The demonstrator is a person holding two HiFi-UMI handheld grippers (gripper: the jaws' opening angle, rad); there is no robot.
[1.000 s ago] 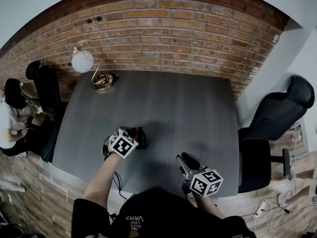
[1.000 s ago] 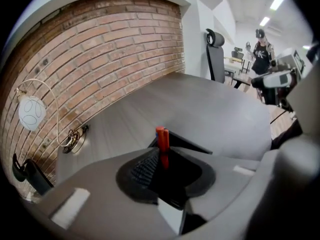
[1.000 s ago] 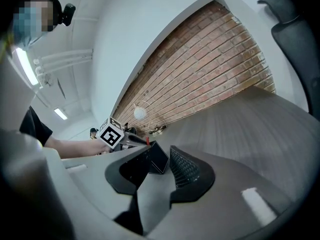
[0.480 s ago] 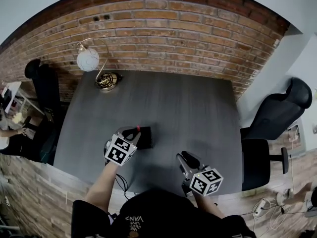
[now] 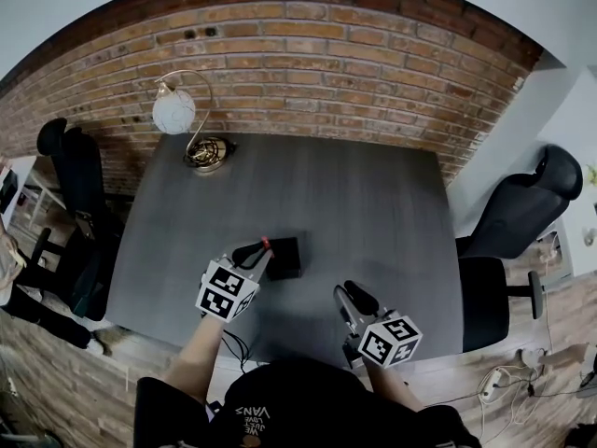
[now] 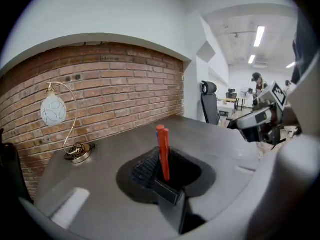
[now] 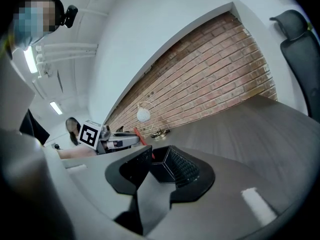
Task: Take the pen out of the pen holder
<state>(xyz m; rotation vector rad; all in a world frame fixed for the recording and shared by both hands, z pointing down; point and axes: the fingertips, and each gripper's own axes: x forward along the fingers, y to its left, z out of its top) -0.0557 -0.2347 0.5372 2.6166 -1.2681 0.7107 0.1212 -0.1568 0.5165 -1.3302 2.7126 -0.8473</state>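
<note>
Left gripper (image 5: 252, 256) is half-closed, clamped on the red pen (image 6: 163, 154) — pen near upright, lower end at the mouth of the pen holder (image 5: 285, 258) just beyond the jaws; can't tell if it's clear. Pull should follow the pen's axis, straight up — right gripper (image 5: 353, 299) has jaws parted, empty, farther off.

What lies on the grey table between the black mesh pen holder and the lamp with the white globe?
Nothing: the head view shows only bare grey table between the black mesh pen holder and the white-globe lamp.
</note>
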